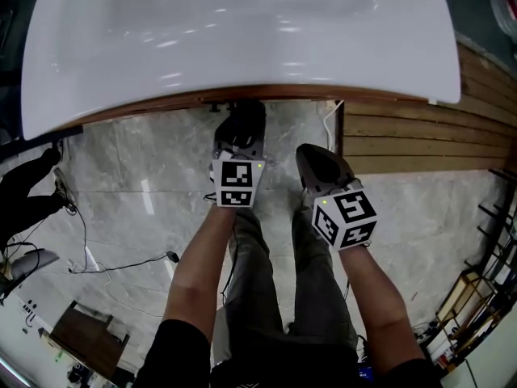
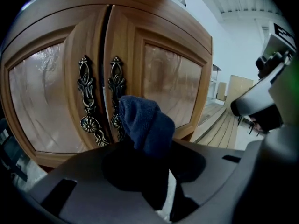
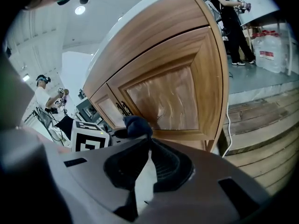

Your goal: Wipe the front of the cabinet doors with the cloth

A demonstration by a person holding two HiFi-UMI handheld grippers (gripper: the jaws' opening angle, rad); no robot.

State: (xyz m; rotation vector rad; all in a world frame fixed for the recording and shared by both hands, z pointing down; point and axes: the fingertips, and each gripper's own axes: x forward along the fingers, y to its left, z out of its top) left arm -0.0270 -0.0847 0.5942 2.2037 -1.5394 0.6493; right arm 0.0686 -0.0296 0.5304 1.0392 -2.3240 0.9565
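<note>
Two wooden cabinet doors with frosted panes (image 2: 173,85) and ornate metal handles (image 2: 88,106) fill the left gripper view. A dark blue cloth (image 2: 145,122) is bunched in my left gripper (image 2: 148,146), which is shut on it, just in front of the handles; whether it touches them I cannot tell. From the head view the doors are hidden under the basin, and the left gripper (image 1: 241,128) points at the cabinet edge. My right gripper (image 3: 149,140) is shut and holds nothing, beside the right door (image 3: 173,97), with the cloth (image 3: 136,124) to its left. In the head view the right gripper (image 1: 311,156) sits slightly behind the left.
A white sink basin (image 1: 242,31) overhangs the cabinet. Marble floor tiles (image 1: 145,192) lie below, with cables (image 1: 121,261) at the left. A slatted wooden platform (image 1: 404,136) borders the cabinet's right side. People (image 3: 229,17) and water bottles (image 3: 273,50) stand in the background.
</note>
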